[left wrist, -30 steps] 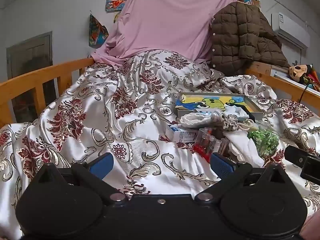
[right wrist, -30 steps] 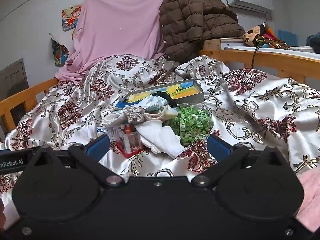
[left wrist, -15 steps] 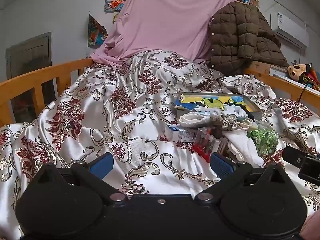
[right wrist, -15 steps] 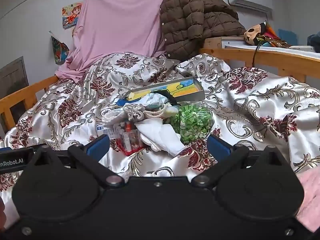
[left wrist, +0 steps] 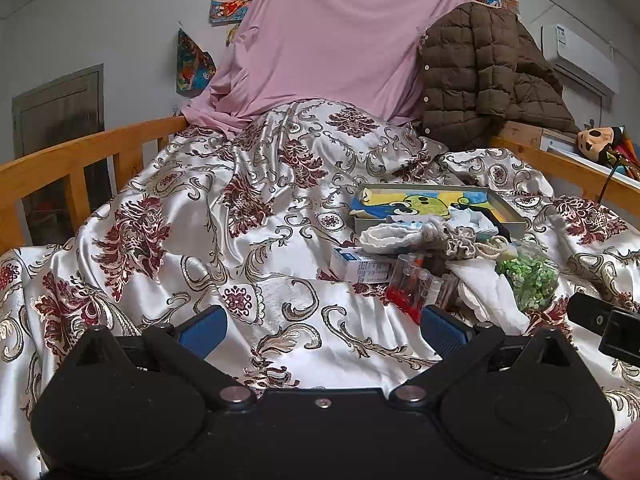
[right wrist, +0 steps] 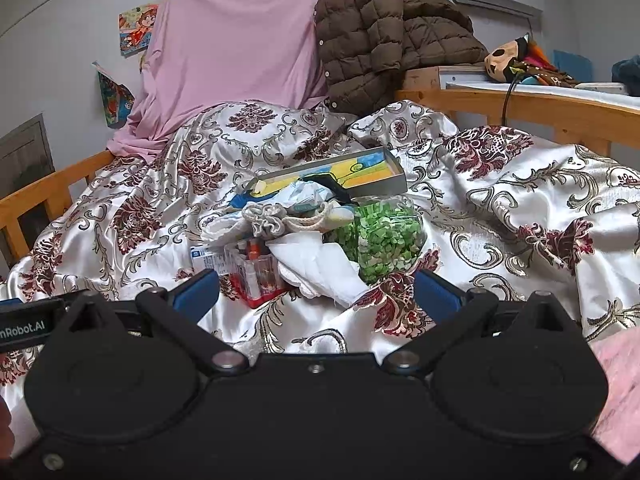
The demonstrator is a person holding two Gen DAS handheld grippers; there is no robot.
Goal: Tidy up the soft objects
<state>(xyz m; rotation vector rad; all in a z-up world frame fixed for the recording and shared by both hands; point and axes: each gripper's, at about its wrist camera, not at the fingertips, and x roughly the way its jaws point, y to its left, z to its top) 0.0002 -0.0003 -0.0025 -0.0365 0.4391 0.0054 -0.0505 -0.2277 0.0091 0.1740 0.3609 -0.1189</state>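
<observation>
A heap of small things lies on the satin bedspread (left wrist: 240, 208): a white cloth (right wrist: 320, 264), a beige drawstring pouch (right wrist: 266, 220), a clear bag of green bits (right wrist: 384, 240), a clear box with red items (right wrist: 254, 276), a small white and blue carton (left wrist: 360, 268) and a shallow box with a cartoon picture (left wrist: 436, 204). My left gripper (left wrist: 322, 330) is open and empty, low over the bedspread, left of the heap. My right gripper (right wrist: 316, 294) is open and empty, just short of the white cloth.
Wooden bed rails run along the left (left wrist: 60, 172) and right (right wrist: 520, 108). A pink sheet (left wrist: 340, 40) and a brown quilted jacket (left wrist: 488, 76) hang at the head of the bed. A plush toy (right wrist: 508, 58) lies on the right shelf.
Both grippers have edged slightly forward toward the heap; the objects look a little nearer. Both stay open and empty.
</observation>
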